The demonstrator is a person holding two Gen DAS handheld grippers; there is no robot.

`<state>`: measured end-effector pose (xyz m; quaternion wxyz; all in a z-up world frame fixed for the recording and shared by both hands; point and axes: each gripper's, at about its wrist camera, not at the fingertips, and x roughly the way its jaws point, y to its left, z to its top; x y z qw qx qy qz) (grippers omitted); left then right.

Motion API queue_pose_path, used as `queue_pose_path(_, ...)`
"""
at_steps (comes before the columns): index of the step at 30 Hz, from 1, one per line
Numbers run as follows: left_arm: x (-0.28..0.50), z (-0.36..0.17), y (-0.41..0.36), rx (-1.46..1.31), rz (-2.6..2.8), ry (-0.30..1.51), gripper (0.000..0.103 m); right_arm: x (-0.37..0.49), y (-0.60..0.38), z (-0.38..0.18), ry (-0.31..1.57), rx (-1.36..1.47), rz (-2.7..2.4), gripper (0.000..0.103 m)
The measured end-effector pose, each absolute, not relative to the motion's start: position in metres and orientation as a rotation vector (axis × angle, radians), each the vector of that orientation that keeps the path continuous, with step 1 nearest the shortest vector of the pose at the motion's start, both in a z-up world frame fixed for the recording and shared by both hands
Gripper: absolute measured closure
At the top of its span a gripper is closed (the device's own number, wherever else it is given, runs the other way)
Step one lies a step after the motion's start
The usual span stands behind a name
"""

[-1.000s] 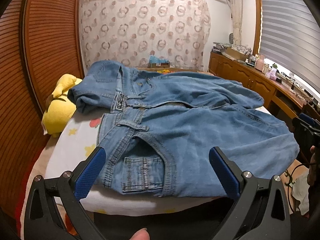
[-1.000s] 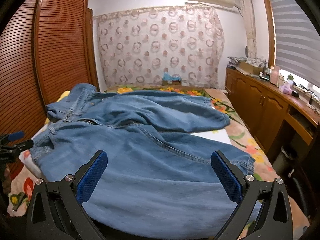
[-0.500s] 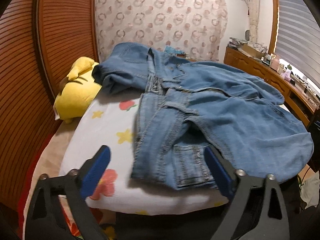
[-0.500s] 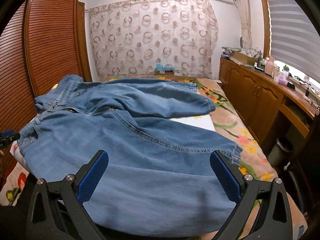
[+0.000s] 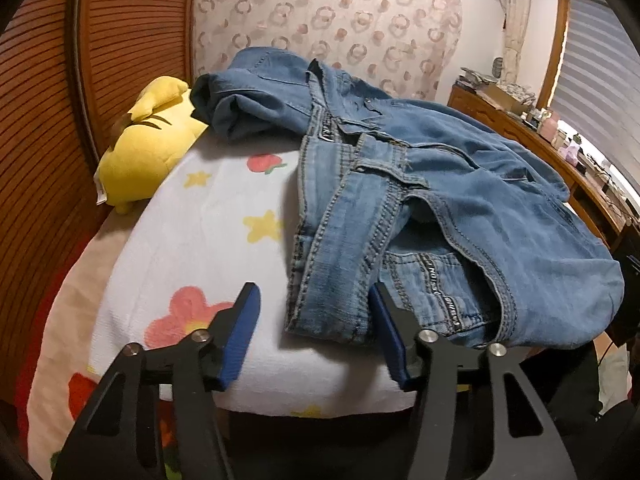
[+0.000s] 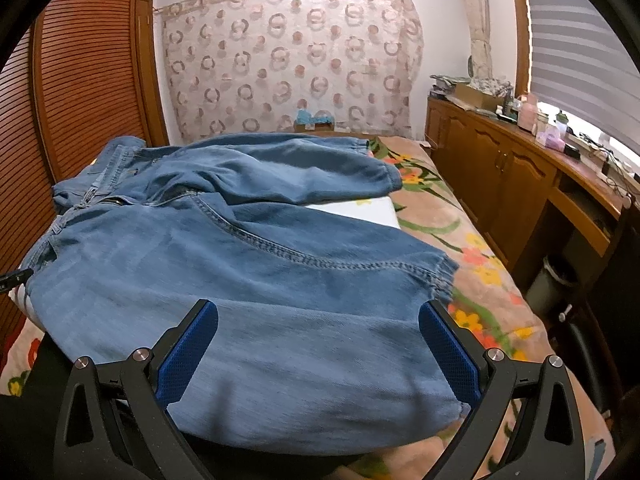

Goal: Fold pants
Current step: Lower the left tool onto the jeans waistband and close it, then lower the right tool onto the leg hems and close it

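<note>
Here the jeans [image 5: 460,216] lie spread on the bed [image 5: 192,240], the waistband corner at the near edge of the white flowered cover. The left gripper [image 5: 316,332] has its jaws closing, with that waistband corner between them; the pads do not press it yet. Left of the denim the cover is free up to the yellow plush toy [image 5: 144,148] by the wooden wardrobe [image 5: 60,120]. The right gripper [image 6: 318,344] hangs with jaws wide apart over the near trouser leg, holding nothing. Between bed and wooden cabinet [image 6: 508,176] runs a narrow passage. Compared with one second ago, the left gripper came lower and nearer to the waistband, and its jaws narrowed much.
</note>
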<state>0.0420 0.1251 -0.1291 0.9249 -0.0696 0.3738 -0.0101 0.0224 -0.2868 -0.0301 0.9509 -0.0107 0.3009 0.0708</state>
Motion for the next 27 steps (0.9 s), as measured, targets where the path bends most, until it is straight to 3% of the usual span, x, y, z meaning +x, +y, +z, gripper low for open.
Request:
queue_pose_path(5,0.042,-0.128,0.123,-0.143,-0.054,0.760,0.064,0.022,-0.290,-0.029,0.624,-0.024,0.124,0.002)
queue_pose_path(7,0.042,-0.126,0.122,-0.136,-0.066,0.754,0.080,0.020,-0.295,-0.029,0.626,-0.013,0.113,0.002)
queue_pose_path(8,0.041,-0.124,0.120,-0.139,-0.082,0.747,0.084,0.019,-0.296,-0.029,0.628,-0.009,0.109,0.002)
queue_pose_path(19,0.030,-0.068,0.103,-0.074,-0.105,0.611,0.086,0.021,-0.300,-0.028,0.639,0.011,0.101,0.002)
queue_pose_path(27,0.033,-0.065,0.101,-0.071,-0.106,0.609,0.086,0.023,-0.318,-0.036,0.669,0.045,0.085,0.003)
